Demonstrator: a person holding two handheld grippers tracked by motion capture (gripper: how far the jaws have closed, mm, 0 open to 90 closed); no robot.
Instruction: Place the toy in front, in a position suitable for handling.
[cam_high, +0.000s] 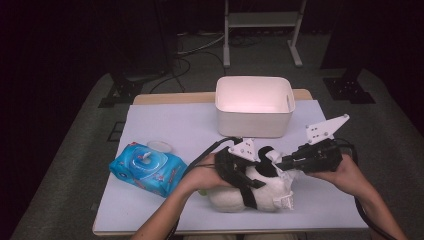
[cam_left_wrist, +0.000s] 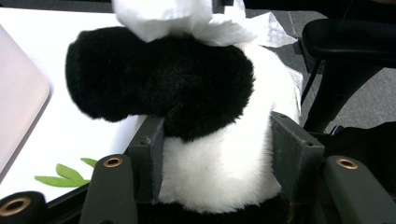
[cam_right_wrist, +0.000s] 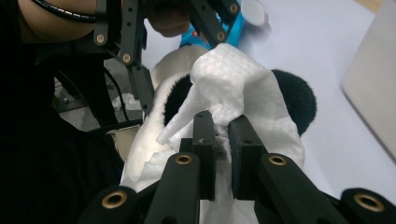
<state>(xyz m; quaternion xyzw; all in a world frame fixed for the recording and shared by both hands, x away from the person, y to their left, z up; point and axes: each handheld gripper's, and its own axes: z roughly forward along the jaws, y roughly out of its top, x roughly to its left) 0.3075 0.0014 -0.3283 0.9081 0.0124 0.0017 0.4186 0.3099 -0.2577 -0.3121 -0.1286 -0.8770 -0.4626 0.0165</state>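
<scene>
A panda plush toy (cam_high: 255, 192) lies on the table (cam_high: 165, 125) near the person's edge, in front of the white bin (cam_high: 254, 106). The left gripper (cam_left_wrist: 217, 154) is clamped around the toy's white body, its two pads sunk into the fur on either side, just below a black limb. The right gripper (cam_right_wrist: 222, 140) is pinching a white wet wipe (cam_right_wrist: 233, 84), jaws nearly together on a fold of it, and the wipe is draped over the toy's head between the black ears. A blue pack of wipes (cam_high: 146, 167) sits well to the left, its lid open.

The main risk looks to be the wipe: only a small fold sits between the jaws, so a firm rub across the fur could drag it free or tear it. The toy is soft, so the left gripper's hold may let it twist or squash under sideways pressure, and the wipe would then slide without cleaning. Pushing hard could also shove the toy toward the table's near edge
</scene>
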